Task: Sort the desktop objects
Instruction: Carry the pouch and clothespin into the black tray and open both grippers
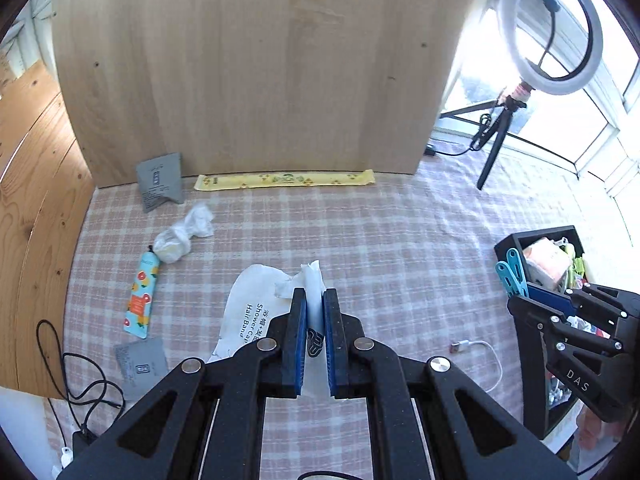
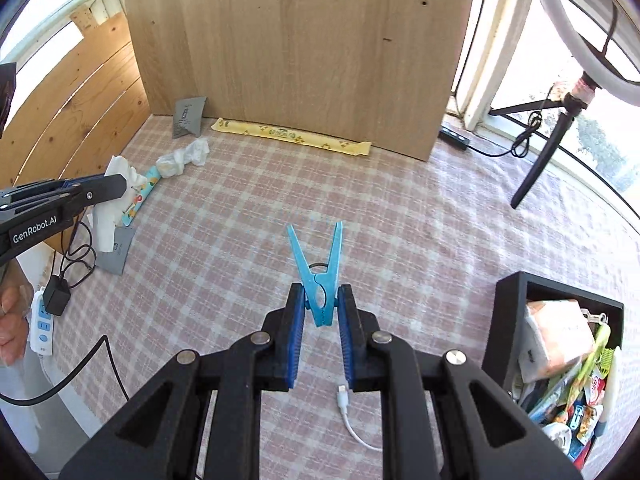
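Observation:
My left gripper (image 1: 315,300) is shut on a white shower cap packet (image 1: 256,312) and holds it above the checked tablecloth (image 1: 360,240); it also shows at the left in the right wrist view (image 2: 116,186). My right gripper (image 2: 320,300) is shut on a blue clothespin (image 2: 320,272), prongs pointing away; it also shows in the left wrist view (image 1: 532,300) over the black box (image 1: 508,246). The black box (image 2: 508,320) at the right holds several packets.
On the cloth lie a fruit-print tube (image 1: 142,296), a crumpled white wrapper (image 1: 180,236), two grey sachets (image 1: 160,182) (image 1: 142,362), a long yellow packet (image 1: 284,180) and a white USB cable (image 2: 352,416). A wooden board (image 1: 256,64) stands behind. A ring light (image 1: 548,28) stands at right.

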Tool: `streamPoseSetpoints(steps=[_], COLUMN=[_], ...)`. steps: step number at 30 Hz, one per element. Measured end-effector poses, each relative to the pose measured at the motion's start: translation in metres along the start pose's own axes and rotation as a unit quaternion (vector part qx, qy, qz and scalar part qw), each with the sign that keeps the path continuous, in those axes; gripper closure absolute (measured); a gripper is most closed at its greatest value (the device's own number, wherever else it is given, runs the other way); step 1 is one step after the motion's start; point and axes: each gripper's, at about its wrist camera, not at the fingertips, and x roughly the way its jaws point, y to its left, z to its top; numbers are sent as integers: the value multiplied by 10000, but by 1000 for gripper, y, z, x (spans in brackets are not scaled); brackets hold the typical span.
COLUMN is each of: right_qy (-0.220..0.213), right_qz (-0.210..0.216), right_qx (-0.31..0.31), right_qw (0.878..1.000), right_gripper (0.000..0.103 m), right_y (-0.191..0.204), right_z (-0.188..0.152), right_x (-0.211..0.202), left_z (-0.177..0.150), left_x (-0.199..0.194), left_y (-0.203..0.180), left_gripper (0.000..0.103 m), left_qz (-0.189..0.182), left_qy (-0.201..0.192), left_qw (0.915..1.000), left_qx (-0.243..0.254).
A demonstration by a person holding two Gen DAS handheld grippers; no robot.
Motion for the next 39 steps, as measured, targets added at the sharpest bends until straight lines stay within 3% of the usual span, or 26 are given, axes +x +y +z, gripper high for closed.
streamPoseSetpoints(steps=[6,17,19,20,21,22,29,36,39], right_qy=[-115,-78,-69,-27,76,130,26,120,151], right_qz=[-553,-1202,-1159,-1064,-1031,-1079,-1344,-1734,-1840], right_qx=[730,2324,2490,2565,2685,2812,2977,3410,3522], right_qw=[9957,9651,9615,9607,9577,9535,9452,9238,9175], right_gripper=[87,87,86,86,82,74,61,59,59], right_y=[-83,-232,-250,-259,-268,-275,-277,-252,-237], right_z=[-50,-150,-160,-163,-167,-170,-200,-242,-255], right_x=[-43,-107,-110,-111,-110,-111,-138,-162,-168], left_z=[-1,-28,-27,-27,-26,-25,-35,-45,-54], left_x=[6,8,9,12,14,13,19,19,18], left_y=[-125,-331,-359,-370,-379,-386,-398,-388,-383], left_gripper=[96,94,82,70,60,58,56,56,51], left_qz=[-683,-1603,-1617,-1647,-1649,-1595,-1457,-1376,-1329], left_qy=[123,359,330,412,479,407,395,317,327], left_qw=[9929,9588,9557,9536,9523,9530,9486,9408,9374], left_qx=[967,2318,2439,2486,2523,2542,2780,3082,3203])
